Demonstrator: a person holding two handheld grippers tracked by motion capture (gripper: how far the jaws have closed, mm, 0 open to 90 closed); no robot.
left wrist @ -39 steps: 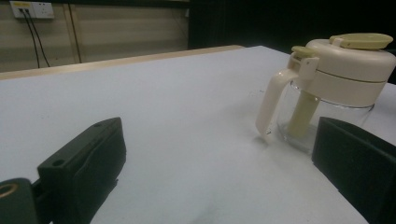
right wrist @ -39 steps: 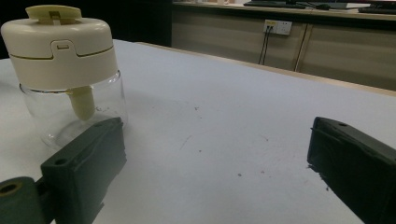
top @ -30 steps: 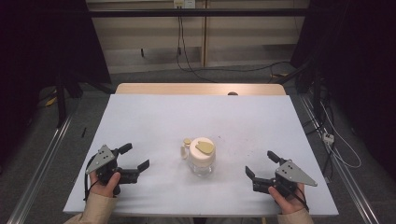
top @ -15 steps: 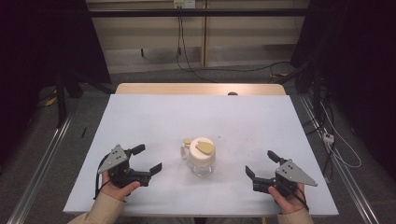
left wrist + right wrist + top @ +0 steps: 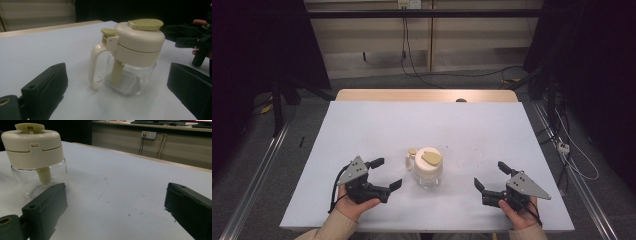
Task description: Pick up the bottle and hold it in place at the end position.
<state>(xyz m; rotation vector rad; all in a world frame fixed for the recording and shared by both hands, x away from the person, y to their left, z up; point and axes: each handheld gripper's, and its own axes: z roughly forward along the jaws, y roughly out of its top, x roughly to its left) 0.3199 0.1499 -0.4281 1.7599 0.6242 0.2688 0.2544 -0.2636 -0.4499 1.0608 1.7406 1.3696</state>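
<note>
— What has moved since a second ago?

— The left hand-held gripper. It sat near the lower left edge of the counter and has since slid right and slightly up the frame, closer to the jar. The right hand-held gripper and the jar are where they were.

— Start with the high view.

— The jar stands upright just below the middle of the frame, on the white counter. It has a clear glass body, a cream lid with a yellowish flap on top, and a cream handle on its left side. The left hand-held gripper lies in the lower left, jaws spread wide and pointing right toward the jar, near it but not touching. The right hand-held gripper is in the lower right, jaws likewise spread, well apart from the jar. A hand holds each from the bottom edge.

— And the left gripper view?

— The jar sits at centre right, between the two spread black jaws rising from the lower corners, clear of both. Through the glass, a yellowish stem hangs from the lid; otherwise the glass looks empty. The other gripper shows at the upper right edge, beyond the jar.

— The right gripper view?

— The jar is at upper left, behind the left jaw. The jaws stand wide apart with bare counter between them, marked by a few dark specks. Nothing is gripped.
</note>
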